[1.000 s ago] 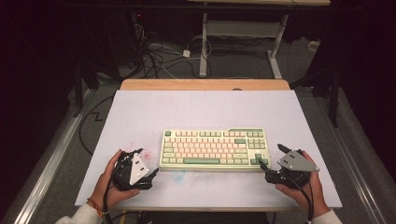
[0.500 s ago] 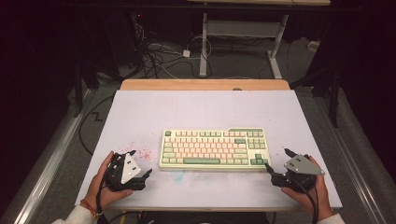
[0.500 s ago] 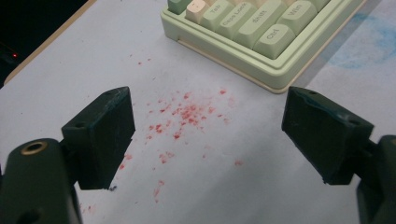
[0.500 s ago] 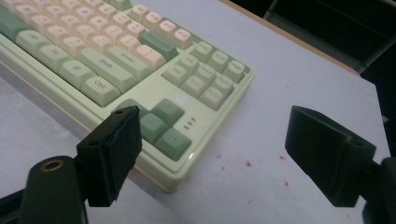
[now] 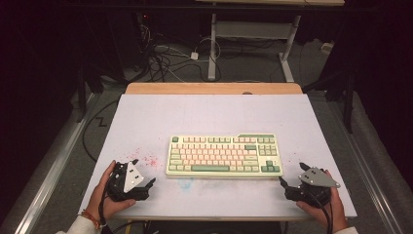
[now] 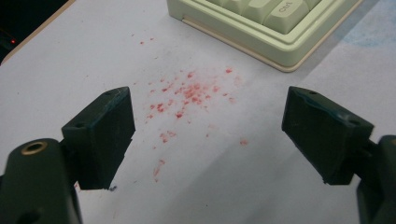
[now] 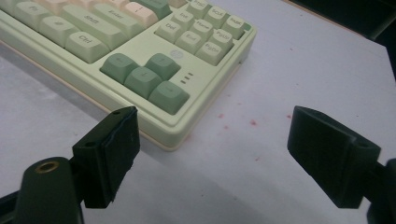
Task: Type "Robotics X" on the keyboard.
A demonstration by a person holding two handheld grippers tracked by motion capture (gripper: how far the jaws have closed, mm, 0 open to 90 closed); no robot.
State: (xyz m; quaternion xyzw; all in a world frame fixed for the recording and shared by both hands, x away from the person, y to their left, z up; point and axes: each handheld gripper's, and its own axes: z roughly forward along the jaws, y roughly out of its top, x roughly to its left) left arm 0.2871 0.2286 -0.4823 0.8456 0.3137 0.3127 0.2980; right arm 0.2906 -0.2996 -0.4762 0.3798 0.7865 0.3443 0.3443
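Left gripper [image 5: 144,173]: jaws spread wide, empty, over red specks [image 6: 187,93] on the tabletop [image 5: 214,117], near the keyboard's left end. Right gripper [image 5: 291,174]: jaws spread wide, empty, just off the keyboard's right front corner. Keyboard [image 5: 224,155]: cream and green, flat at mid-tabletop, between both grippers, touching neither
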